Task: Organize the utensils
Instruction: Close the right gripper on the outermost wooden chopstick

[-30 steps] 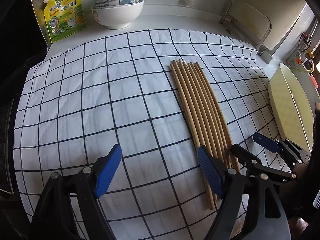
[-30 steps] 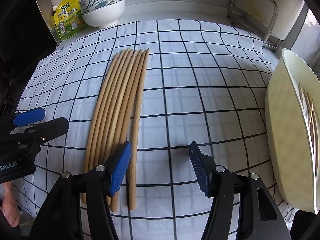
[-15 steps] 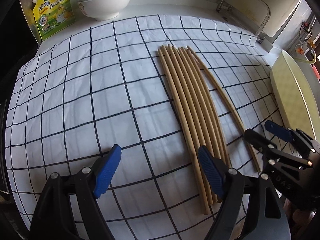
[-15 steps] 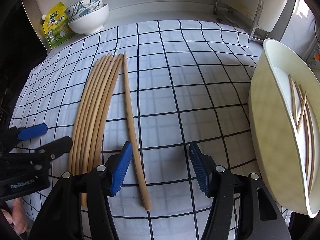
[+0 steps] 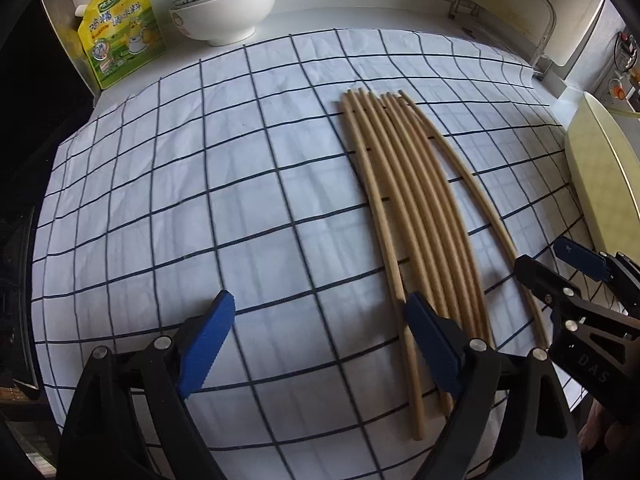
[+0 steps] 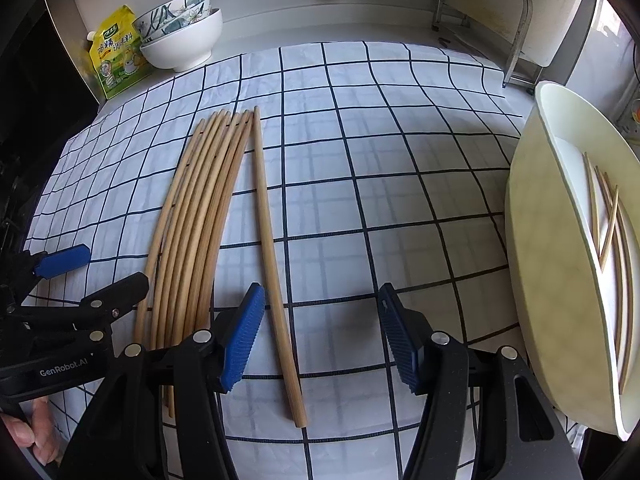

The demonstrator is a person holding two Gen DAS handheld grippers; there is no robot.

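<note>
Several long wooden chopsticks lie side by side on the checked cloth. One single chopstick lies apart on their right. My left gripper hovers over bare cloth, its jaws opening with nothing between them; its right finger sits over the bundle's near end. My right gripper stands open astride the single chopstick, which lies close to the left pad; the pads do not press on it.
A cream tray at the right edge holds several thin chopsticks. Stacked bowls and a yellow pouch stand at the back left. A metal rack is at the back right.
One chopstick has been drawn away from the bundle to the right and now lies alone between the right gripper's jaws. The left gripper's jaws stand a little wider.
</note>
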